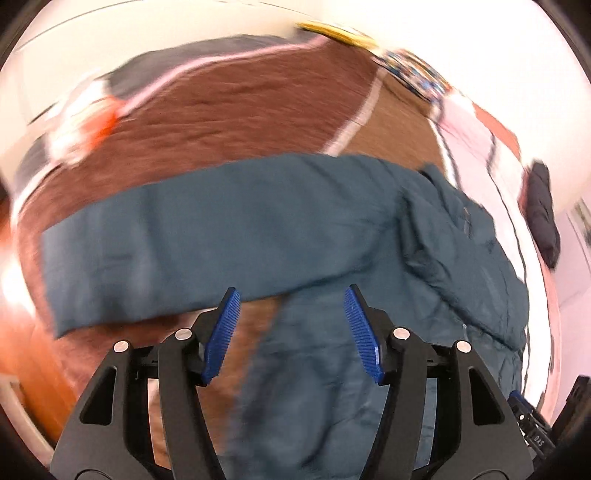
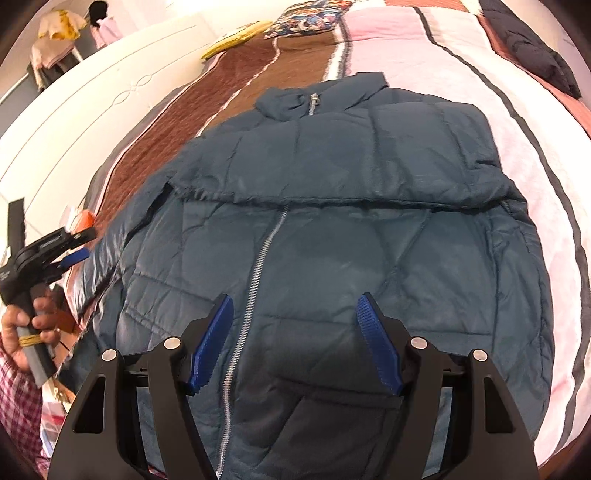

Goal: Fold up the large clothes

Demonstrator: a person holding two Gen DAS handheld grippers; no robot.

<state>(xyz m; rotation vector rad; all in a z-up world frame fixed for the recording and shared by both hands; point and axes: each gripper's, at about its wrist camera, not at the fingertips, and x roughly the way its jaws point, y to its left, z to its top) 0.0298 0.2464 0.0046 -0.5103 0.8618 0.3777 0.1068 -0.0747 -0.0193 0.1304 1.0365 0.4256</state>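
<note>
A teal quilted jacket (image 2: 332,229) lies front up on the bed, zipper closed, its right sleeve folded across the chest. In the left wrist view, which is blurred, its left sleeve (image 1: 207,240) stretches out flat to the left over the brown cover. My left gripper (image 1: 291,332) is open and empty above the sleeve and the jacket's side; it also shows in the right wrist view (image 2: 75,254), held in a hand. My right gripper (image 2: 295,343) is open and empty above the jacket's lower front.
The bed has a striped cover (image 2: 480,103) in brown, pink and white. A dark garment (image 2: 532,55) lies at the far right of the bed. A patterned pillow (image 2: 306,18) and a yellow item (image 2: 232,40) lie near the white headboard (image 2: 92,110).
</note>
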